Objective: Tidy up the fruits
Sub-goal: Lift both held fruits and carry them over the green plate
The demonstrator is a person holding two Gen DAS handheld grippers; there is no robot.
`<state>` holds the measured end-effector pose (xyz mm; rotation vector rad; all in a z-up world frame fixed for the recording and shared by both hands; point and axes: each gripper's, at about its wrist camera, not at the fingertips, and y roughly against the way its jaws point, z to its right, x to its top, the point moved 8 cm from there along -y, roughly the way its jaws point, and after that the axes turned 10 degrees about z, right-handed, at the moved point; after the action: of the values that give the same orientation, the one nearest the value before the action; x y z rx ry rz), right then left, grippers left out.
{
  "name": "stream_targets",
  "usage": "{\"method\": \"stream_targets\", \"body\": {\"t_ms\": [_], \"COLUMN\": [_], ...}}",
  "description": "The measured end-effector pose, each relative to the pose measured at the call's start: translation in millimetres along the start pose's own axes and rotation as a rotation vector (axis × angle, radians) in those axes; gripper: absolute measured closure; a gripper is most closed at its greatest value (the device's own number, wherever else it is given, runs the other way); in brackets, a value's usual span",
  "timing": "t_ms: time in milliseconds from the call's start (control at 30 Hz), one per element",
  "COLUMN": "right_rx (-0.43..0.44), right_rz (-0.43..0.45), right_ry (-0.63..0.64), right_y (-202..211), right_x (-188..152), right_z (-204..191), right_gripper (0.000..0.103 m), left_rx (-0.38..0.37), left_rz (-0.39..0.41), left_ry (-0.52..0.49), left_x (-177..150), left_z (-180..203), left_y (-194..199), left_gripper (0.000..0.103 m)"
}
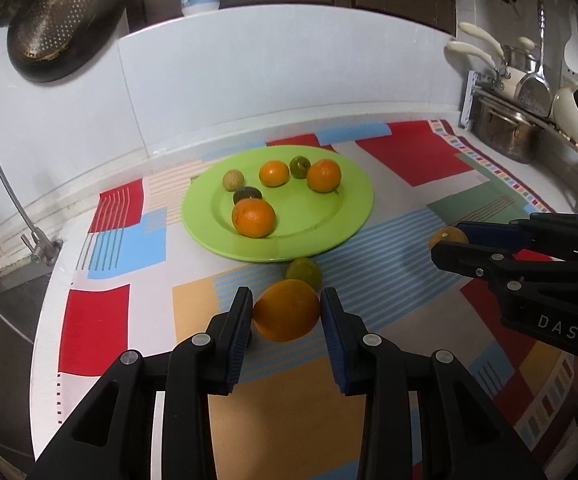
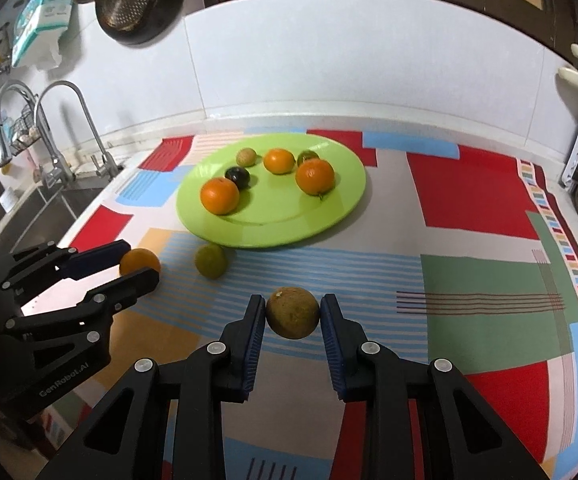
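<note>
1. Two tools sit in front of me over a desk (image 1: 369,344) spread with a cloth (image 2: 469,196) of red, blue, green and tan blocks and stripes.
2. I see a white tiled wall behind it, a sink with taps (image 2: 55,136) off to the left, a perforated pan (image 1: 55,16) hanging on the wall, and pots and ladles on a rack (image 1: 529,92) to the right.
3. My left tool (image 1: 287,310) grips an orange (image 1: 287,310) between its blue pads, down at the cloth; the fruit's longer axis lies roughly across the jaws.
4. My right tool (image 2: 293,312) grips a brownish-green fruit (image 2: 293,312), its stem end turned up and left.
5. A small green fruit (image 1: 304,273) lies on the cloth just beyond the orange, near the rim of the green plate (image 1: 353,216).
6. That plate carries three oranges and three small darker or greenish fruits, well behind both tools.
</note>
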<state>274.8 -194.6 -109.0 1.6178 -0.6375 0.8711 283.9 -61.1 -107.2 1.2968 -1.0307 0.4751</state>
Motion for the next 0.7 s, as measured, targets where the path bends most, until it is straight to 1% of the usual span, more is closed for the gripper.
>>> {"method": "stream_targets", "body": {"t_ms": [200,400,700], "right_rx": [-0.006,-0.018,-0.026], "right_rz": [0.044,0.089,0.133], "right_ry": [0.013,0.023,0.014], "right_y": [17,33,43], "right_x": [11,23,41], "right_z": [-8,-15,-19], "right_gripper": [0.073,0.073,0.073], "left_rx": [-0.006,-0.006,-0.009], "left_rz": [0.029,0.072,0.11], "left_ry": [0.011,-0.004,-0.016], "left_x": [8,21,42], "left_z": [-2,-4,-9], "left_y": [18,33,38], "left_gripper": [0.068,0.068,0.068]}}
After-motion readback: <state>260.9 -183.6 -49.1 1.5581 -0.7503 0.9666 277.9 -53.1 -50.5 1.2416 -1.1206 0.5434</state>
